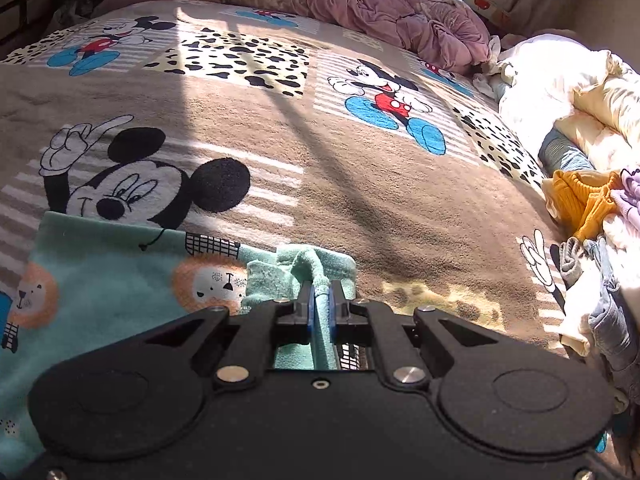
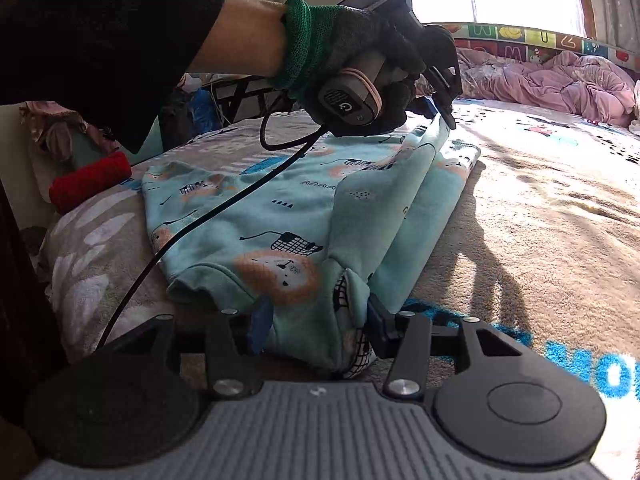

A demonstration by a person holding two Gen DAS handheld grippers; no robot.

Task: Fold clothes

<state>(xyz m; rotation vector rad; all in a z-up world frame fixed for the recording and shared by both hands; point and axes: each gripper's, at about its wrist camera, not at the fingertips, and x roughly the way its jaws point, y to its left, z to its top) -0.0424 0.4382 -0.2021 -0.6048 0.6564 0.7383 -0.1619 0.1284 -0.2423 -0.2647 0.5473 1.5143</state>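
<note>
A teal garment with a lion print [image 2: 280,216] lies on the Mickey Mouse blanket [image 1: 320,168], partly folded, with a raised ridge running along its right side. My left gripper [image 1: 320,300] is shut on a bunched teal edge of the garment [image 1: 100,280]. In the right wrist view a gloved hand [image 2: 360,60] holds this left gripper [image 2: 446,118] at the garment's far end, lifting the ridge. My right gripper [image 2: 318,326] sits at the garment's near corner. Its jaws stand wide apart with the folded hem between the fingers [image 2: 262,320].
A pile of loose clothes [image 1: 592,200], yellow, white and denim, lies along the right side of the bed. A crumpled pink quilt [image 1: 400,12] lies at the far end. A red rolled item [image 2: 90,182] sits at the left bed edge. A black cable [image 2: 200,220] drapes across the garment.
</note>
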